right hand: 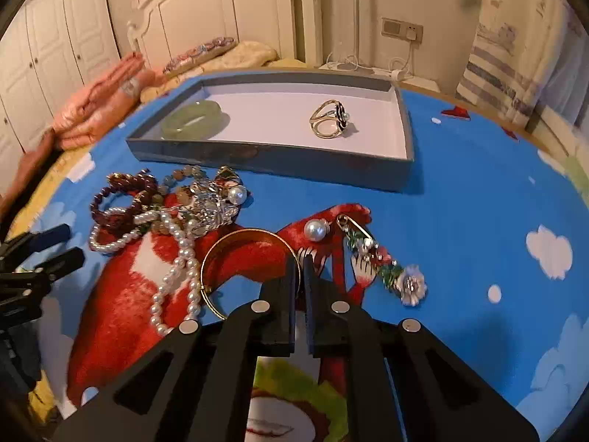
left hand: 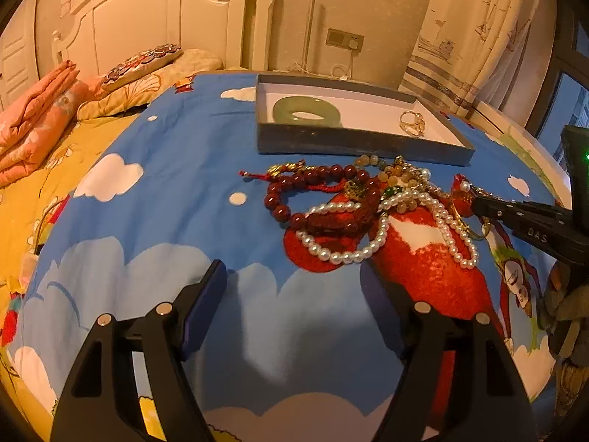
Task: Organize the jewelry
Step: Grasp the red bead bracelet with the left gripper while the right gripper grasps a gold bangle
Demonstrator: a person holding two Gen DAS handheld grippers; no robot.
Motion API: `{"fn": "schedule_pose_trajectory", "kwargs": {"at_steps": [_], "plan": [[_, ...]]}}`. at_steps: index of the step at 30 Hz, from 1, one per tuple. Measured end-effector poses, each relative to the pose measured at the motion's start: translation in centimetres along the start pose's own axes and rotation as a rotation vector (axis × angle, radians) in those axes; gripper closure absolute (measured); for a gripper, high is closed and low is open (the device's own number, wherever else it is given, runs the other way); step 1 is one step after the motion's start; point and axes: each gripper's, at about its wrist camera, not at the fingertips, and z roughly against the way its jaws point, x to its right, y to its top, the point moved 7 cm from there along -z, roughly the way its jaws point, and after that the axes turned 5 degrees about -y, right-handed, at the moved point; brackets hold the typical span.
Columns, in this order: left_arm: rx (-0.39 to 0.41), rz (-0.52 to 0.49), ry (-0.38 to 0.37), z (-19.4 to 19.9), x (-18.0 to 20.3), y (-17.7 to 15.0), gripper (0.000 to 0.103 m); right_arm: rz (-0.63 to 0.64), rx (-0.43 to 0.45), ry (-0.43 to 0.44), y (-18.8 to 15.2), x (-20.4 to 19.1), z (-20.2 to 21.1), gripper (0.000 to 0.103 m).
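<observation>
Bedroom in warm, yellowish light

Ahead of the jaws stands a cream carved headboard [left hand: 154,11] against a beige wall [left hand: 368,3] with a switch plate [left hand: 344,39] and trailing white cables. Ahead and left, white wardrobe doors [right hand: 55,48], folded orange quilts [left hand: 33,118] and a patterned pillow [left hand: 141,64]. Ahead and right, printed curtains [left hand: 475,37] beside a dark window [left hand: 563,103]. A cartoon-print blue cover [left hand: 176,169] lies beneath.

- The gray tray [right hand: 272,158] has bare white floor between the green bangle [right hand: 193,123] and gold ring [right hand: 329,119].
- The bead pile [right hand: 165,206] blocks the tray's left front.
</observation>
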Motion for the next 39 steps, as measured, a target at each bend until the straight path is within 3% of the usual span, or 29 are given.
{"fn": "schedule_pose_trajectory", "kwargs": {"at_steps": [6,9,11,12,19,22,23,30,39], "plan": [[0.013,-0.106,-0.008,-1.2,3.0,2.4,0.03,-0.047,0.018,0.03,0.0,0.6,0.4,0.097],[0.011,-0.142,-0.008,-2.4,4.2,3.4,0.046,-0.065,0.022,0.037,0.0,0.8,0.5,0.097],[-0.021,-0.16,-0.033,-3.4,5.1,3.8,0.073,-0.073,0.024,0.043,0.0,0.9,0.6,0.097],[-0.036,-0.165,-0.023,-3.9,5.2,3.8,0.075,-0.076,0.025,0.046,0.0,0.9,0.6,0.096],[-0.069,-0.196,0.002,-4.9,5.2,3.3,0.077,-0.086,0.025,0.058,0.0,1.1,0.6,0.096],[-0.073,-0.2,-0.007,-5.1,5.3,3.2,0.09,-0.087,0.027,0.057,0.0,1.1,0.6,0.096],[-0.067,-0.198,-0.01,-5.0,5.3,3.3,0.09,-0.093,0.032,0.055,0.1,1.2,0.7,0.096],[0.095,-0.084,-0.101,0.3,3.6,5.2,0.091,-0.126,0.072,0.053,0.2,1.9,1.4,0.096],[0.182,-0.031,-0.098,4.3,1.5,6.9,0.091,-0.133,0.094,0.051,0.3,2.1,1.9,0.096]]}}
